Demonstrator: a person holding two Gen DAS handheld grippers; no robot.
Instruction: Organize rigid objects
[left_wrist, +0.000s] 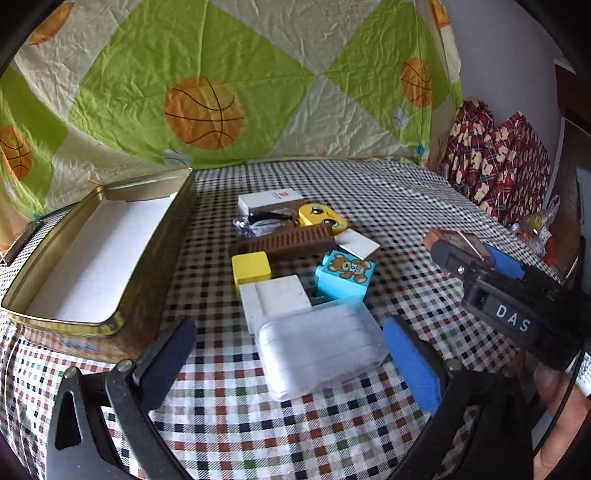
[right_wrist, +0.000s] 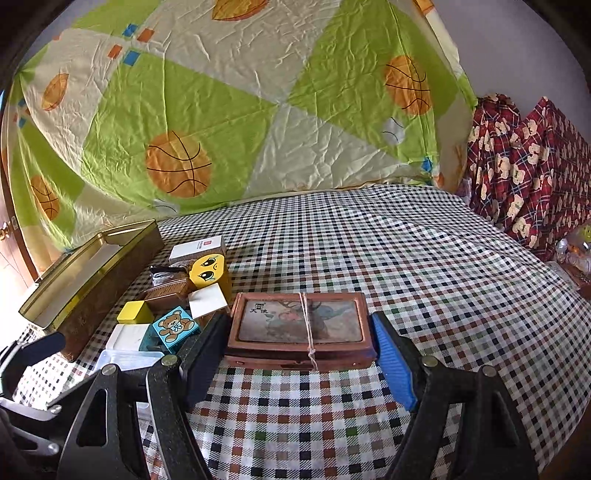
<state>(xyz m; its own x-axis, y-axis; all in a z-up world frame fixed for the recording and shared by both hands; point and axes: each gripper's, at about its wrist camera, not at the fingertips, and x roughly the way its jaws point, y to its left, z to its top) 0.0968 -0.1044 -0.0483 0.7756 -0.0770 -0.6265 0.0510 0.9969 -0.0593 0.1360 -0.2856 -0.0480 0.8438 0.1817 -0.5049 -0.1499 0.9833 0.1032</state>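
Note:
My right gripper (right_wrist: 299, 332) is shut on a flat brown box with a picture lid and a string tied round it (right_wrist: 299, 326), one pad pressing on each end. In the left wrist view that gripper (left_wrist: 480, 254) carries the brown box (left_wrist: 452, 240) at the right. My left gripper (left_wrist: 291, 365) stands open around a clear plastic case (left_wrist: 321, 350) without touching it. Beyond the case lies a pile: a white box (left_wrist: 275, 297), a yellow block (left_wrist: 251, 266), a blue bear block (left_wrist: 345, 271), a brown ribbed piece (left_wrist: 291, 240) and a yellow face block (left_wrist: 321, 218). An open gold tin (left_wrist: 155, 266) stands at the left.
A checked cloth (right_wrist: 406, 258) covers the table. A basketball-print sheet (left_wrist: 203, 110) hangs behind it, and red bear-print fabric (right_wrist: 524, 173) is heaped at the right edge. A white box with a red mark (left_wrist: 269, 199) and a dark tangled item (left_wrist: 258, 221) lie at the pile's far side.

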